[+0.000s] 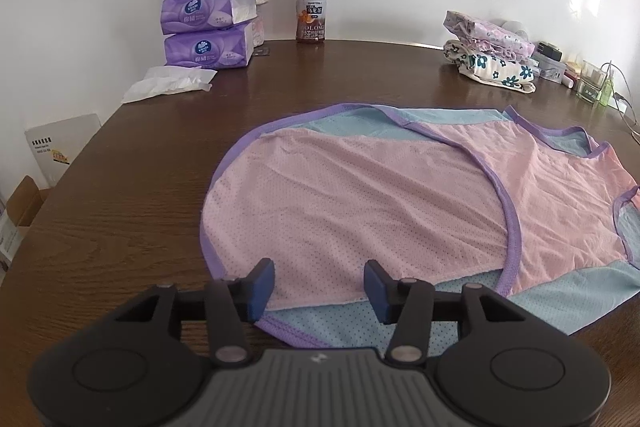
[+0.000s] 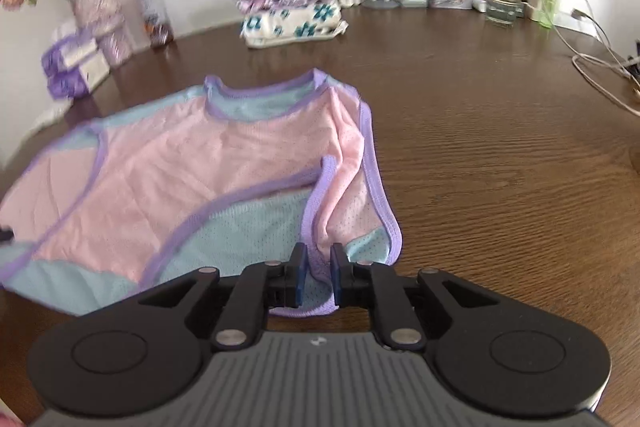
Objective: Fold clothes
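My right gripper (image 2: 316,273) pinches the purple-bound hem of the pink-and-blue mesh top (image 2: 172,179); my left gripper (image 1: 320,285) hangs wide over its near edge. The top lies spread on the wood-grain table (image 2: 500,163). The thin, slippery mesh could slide free or bunch. Folded floral garments (image 2: 292,15) sit beyond.

Thin pink and blue mesh cloth shirt (image 1: 360,195), dotted with tiny holes, purple trim. Glossy dark wood-grain table (image 1: 132,195). Matt black plastic grippers (image 1: 319,285), metal pivot pins. Shiny plastic tissue packs (image 1: 208,27). Clear plastic bottle (image 1: 312,1).
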The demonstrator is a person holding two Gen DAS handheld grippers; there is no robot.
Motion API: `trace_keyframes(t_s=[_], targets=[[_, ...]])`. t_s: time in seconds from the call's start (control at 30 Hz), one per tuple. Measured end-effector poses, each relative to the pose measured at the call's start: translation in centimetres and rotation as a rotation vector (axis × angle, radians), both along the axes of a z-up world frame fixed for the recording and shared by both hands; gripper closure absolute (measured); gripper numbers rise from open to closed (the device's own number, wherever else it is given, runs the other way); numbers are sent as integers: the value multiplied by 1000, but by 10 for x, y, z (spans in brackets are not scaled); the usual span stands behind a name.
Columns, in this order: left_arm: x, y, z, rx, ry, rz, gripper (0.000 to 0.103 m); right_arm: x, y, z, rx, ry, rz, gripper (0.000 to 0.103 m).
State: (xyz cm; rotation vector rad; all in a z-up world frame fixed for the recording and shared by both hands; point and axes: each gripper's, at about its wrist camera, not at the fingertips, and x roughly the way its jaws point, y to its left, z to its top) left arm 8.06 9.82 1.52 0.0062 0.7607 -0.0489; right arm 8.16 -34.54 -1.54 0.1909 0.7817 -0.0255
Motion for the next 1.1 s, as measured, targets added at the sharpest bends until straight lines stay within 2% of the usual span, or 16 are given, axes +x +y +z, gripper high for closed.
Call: trace_keyframes(t_s=[0.1, 0.2, 0.33, 0.47, 0.53, 0.6, 0.63, 0.7, 0.83, 0.9, 0.97, 1.0, 1.1], targets=[[-2, 2, 4, -22, -12, 4, 55, -4, 2, 3, -20, -48, -38, 83], [-2, 2, 8, -23, -16, 8, 55, -4, 2, -4, -23, -52, -55, 82], [1, -1, 3, -28, 17, 2, 55, -4, 2, -11, -18, -50, -66, 81], [1, -5, -1, 9, 2, 2, 53, -8, -1, -10, 34, -74, -74, 76], [0, -6, -1, -12, 2, 6, 53, -13, 1, -6, 55, -109, -71, 75], [-2, -6, 2, -39, -8, 6, 53, -17, 7, -3, 52, -138, -56, 64], [-3, -7, 3, -44, -16, 5, 52, -19, 11, -1, 47, -150, -46, 63], [-4, -10, 5, -58, -31, -1, 45, -19, 19, -1, 37, -158, -22, 62], [-8, -16, 9, -87, -63, -16, 43, -17, 35, -2, 50, -166, 28, 56], [-10, -19, 11, -102, -79, -23, 28, -16, 43, -3, 55, -176, 53, 48], [-13, -22, 11, -123, -104, -29, 19, -17, 52, -3, 42, -193, 84, 38], [-15, -24, 11, -133, -114, -34, 16, -18, 57, -3, 35, -201, 99, 29], [-20, -28, 7, -169, -129, -44, 12, -19, 71, -4, 16, -227, 144, 17]])
